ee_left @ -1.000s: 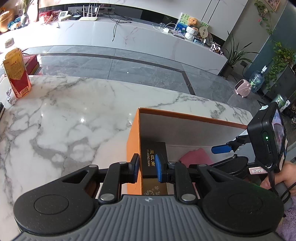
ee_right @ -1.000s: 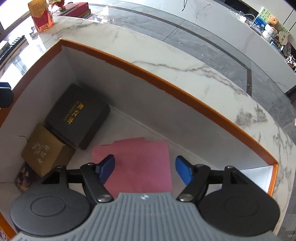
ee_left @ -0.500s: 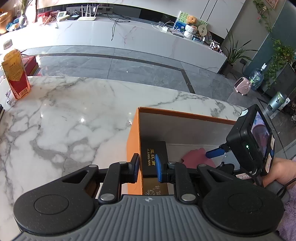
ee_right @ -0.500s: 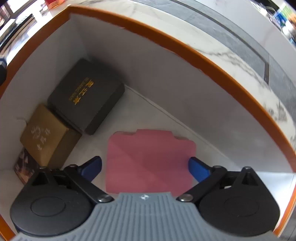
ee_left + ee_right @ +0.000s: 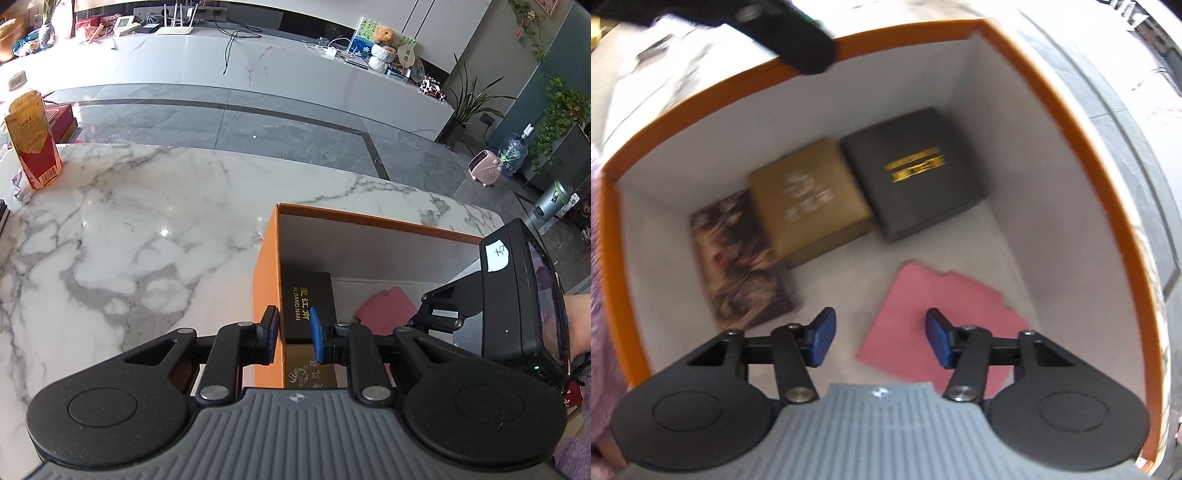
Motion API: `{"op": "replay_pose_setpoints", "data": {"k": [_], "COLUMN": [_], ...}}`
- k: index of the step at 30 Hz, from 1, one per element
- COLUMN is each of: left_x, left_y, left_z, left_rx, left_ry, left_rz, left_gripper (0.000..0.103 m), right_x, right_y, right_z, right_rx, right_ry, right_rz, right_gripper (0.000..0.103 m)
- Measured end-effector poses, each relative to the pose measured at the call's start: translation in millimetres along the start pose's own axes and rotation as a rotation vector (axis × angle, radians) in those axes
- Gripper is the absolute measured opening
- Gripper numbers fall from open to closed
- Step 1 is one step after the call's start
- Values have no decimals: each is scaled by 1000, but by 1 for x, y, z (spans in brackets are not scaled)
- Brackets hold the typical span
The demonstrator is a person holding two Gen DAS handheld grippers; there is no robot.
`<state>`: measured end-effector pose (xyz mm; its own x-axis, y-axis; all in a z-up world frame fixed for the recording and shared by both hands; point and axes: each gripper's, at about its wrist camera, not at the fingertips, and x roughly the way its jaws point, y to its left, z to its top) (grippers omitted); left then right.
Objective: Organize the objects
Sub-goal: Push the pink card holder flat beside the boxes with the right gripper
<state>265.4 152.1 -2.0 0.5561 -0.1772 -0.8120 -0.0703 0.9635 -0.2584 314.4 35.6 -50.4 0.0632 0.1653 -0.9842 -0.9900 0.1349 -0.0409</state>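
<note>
Left claw (image 5: 291, 339) clamped on the orange box (image 5: 266, 280) wall; right claw (image 5: 880, 341) spread inside.
Ahead of the right claw, the black case (image 5: 912, 192) reads "XI JIANG NAN" in gold.

I'm looking into a home living room: marble bench (image 5: 110, 236), long white media console (image 5: 258, 70) with router (image 5: 173, 29), potted plants (image 5: 469, 107), grey tiled floor (image 5: 258, 125).

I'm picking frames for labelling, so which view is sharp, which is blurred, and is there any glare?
Left wrist view: sharp, with sun glare on the marble table and fisheye bending at the edges. Right wrist view: motion-blurred; the gold print on the black box is smeared, the orange box rim soft.
</note>
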Motion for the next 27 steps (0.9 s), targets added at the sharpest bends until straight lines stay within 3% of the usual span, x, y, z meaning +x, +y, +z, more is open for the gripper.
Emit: {"op": "replay_pose_setpoints", "data": {"k": [3, 6, 8, 10, 14, 18, 27], "left_x": [0, 0, 0, 1, 2, 4, 2], "left_y": [1, 2, 3, 3, 4, 3, 3], "left_z": [-1, -1, -1, -1, 1, 0, -2], "left_rx": [-5, -9, -10, -12, -7, -6, -11], "left_ry": [2, 3, 5, 7, 13, 24, 41], "left_rz": [-5, -7, -10, -13, -15, -16, -14], "left_gripper": [22, 22, 22, 22, 22, 22, 22], "right_x": [-7, -10, -5, 1, 9, 7, -3], "right_y": [-8, -36, -57, -71, -80, -68, -24], "right_z": [-3, -3, -3, -3, 1, 7, 25], "right_rx": [41, 191, 303, 374, 389, 278, -163], "right_ry": [-10, -36, -16, 5, 3, -23, -56], "right_rz": [-19, -111, -93, -53, -27, -16, -39], "right_gripper": [55, 92, 92, 101, 101, 101, 100]}}
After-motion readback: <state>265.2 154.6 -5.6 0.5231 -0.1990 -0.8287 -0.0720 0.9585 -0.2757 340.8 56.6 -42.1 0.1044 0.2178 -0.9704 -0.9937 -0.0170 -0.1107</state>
